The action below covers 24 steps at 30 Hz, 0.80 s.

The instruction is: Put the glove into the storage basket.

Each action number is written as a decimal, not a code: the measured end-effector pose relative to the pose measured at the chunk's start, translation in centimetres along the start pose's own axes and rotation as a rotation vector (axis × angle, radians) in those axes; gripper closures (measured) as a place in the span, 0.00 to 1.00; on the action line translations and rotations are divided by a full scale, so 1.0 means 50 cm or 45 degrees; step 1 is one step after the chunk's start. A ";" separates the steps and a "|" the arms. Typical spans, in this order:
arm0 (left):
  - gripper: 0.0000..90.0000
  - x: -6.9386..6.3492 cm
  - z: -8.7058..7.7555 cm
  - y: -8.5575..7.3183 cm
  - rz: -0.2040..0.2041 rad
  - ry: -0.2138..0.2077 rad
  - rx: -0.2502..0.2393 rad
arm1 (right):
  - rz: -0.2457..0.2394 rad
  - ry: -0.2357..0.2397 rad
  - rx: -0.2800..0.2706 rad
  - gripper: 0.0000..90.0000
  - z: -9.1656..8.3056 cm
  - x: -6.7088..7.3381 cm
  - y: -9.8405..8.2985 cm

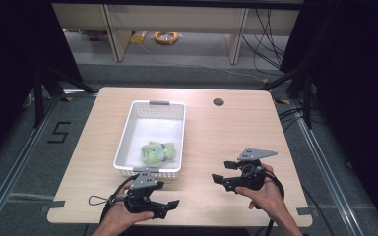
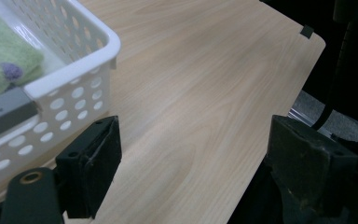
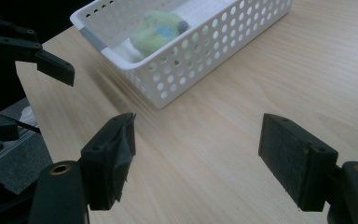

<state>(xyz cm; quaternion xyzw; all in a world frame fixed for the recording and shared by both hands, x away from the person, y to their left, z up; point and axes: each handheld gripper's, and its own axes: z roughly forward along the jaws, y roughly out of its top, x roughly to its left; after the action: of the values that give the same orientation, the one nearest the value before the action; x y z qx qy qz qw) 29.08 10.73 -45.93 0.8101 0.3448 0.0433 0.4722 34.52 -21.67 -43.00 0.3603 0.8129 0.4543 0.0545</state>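
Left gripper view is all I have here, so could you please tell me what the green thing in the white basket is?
Observer: The high view shows a green soft toy lying at the near end of the white basket.
Operator: Thank you. Where is the other gripper, please?
Observer: The right gripper is over the table, to the right of the basket, apart from it.
Operator: Is it carrying anything?
Observer: No; in the right gripper view its jaws stand wide apart with only bare tabletop between them.

Light wooden table (image 1: 216, 137) with a white perforated basket (image 1: 128, 129) (left of centre) on it
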 end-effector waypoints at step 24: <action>0.18 0.004 0.015 -0.066 -0.025 0.026 0.033 | 0.056 0.029 0.038 0.22 -0.001 0.013 -0.114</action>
<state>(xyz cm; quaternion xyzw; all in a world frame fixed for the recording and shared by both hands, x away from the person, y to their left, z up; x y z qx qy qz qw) 27.85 11.33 -49.02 0.8122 0.3582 0.0425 0.4585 30.96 -23.18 -47.26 0.3738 0.8119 0.4474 0.0300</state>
